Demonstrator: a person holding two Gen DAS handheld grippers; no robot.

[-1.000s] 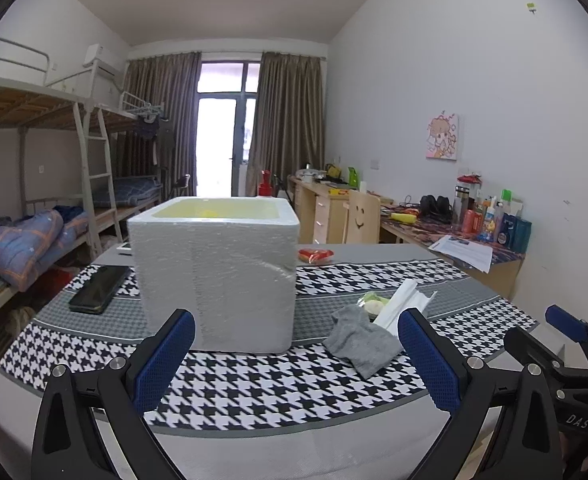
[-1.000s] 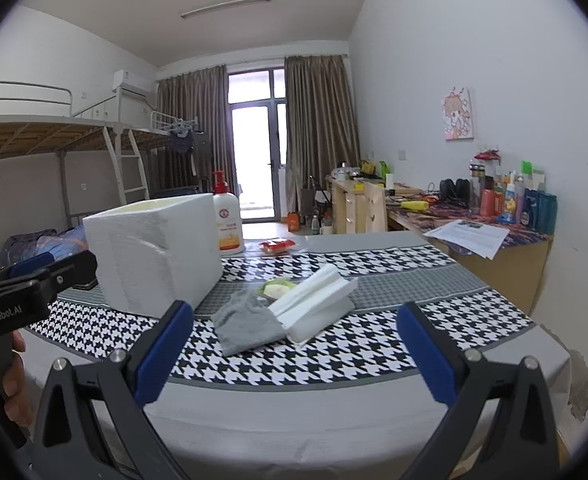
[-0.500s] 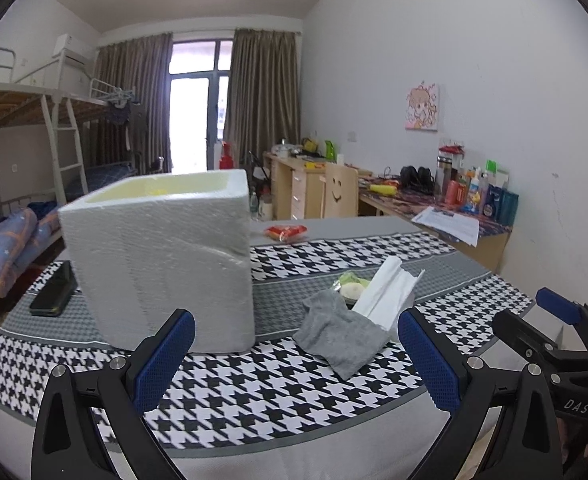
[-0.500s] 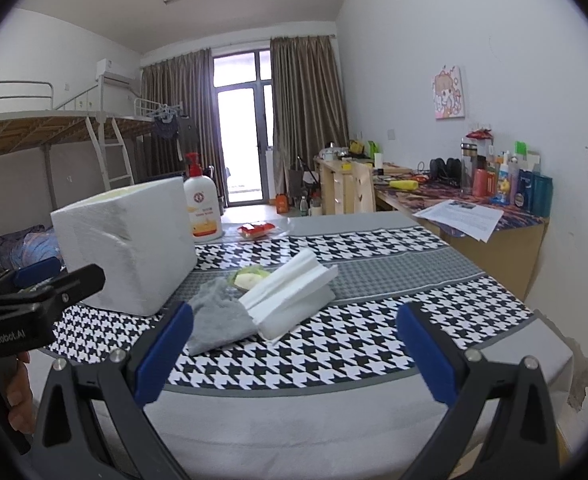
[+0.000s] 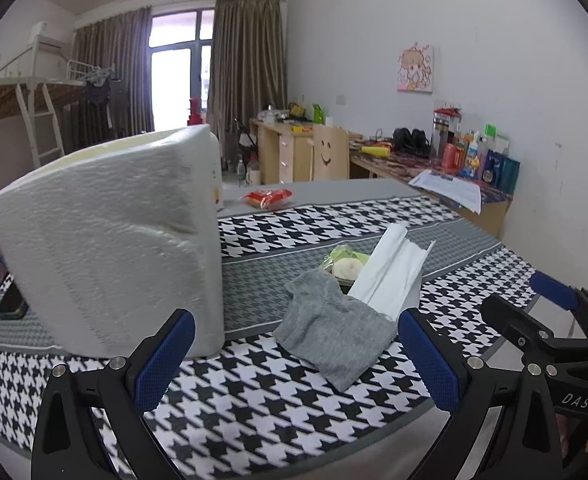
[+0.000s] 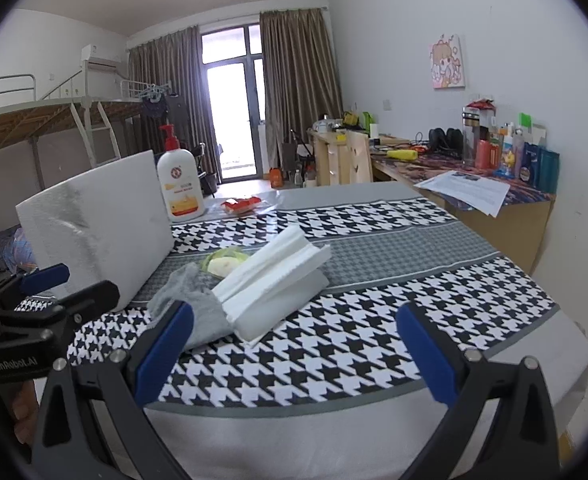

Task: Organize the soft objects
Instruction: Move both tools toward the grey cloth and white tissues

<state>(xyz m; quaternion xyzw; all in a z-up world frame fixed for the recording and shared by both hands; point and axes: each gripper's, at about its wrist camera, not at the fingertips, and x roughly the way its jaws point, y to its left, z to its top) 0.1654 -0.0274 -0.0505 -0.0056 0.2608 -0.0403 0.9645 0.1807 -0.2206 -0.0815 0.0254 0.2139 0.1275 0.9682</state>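
Observation:
A grey sock (image 5: 333, 334) (image 6: 190, 304) lies crumpled on the houndstooth tablecloth, just right of a tall white foam box (image 5: 110, 248) (image 6: 94, 228). Behind the sock rests a white tissue pack (image 5: 393, 276) (image 6: 278, 280) and a small green-wrapped bun (image 5: 343, 262) (image 6: 224, 262). My left gripper (image 5: 294, 360) is open, hovering near the table's front edge with the sock straight ahead between its blue pads. My right gripper (image 6: 294, 352) is open too, facing the tissue pack, and nothing is held. Each gripper shows at the edge of the other's view.
A lotion pump bottle (image 6: 180, 182) and a red snack packet (image 5: 268, 197) (image 6: 241, 204) sit at the table's far side. A black phone (image 5: 12, 302) lies left of the box. A cluttered desk (image 6: 489, 184) runs along the right wall; bunk beds stand at left.
Both grippers have swung and moved closer to the table, so the sock, tissue pack and foam box appear larger. Nothing on the table moved and both stayed open.

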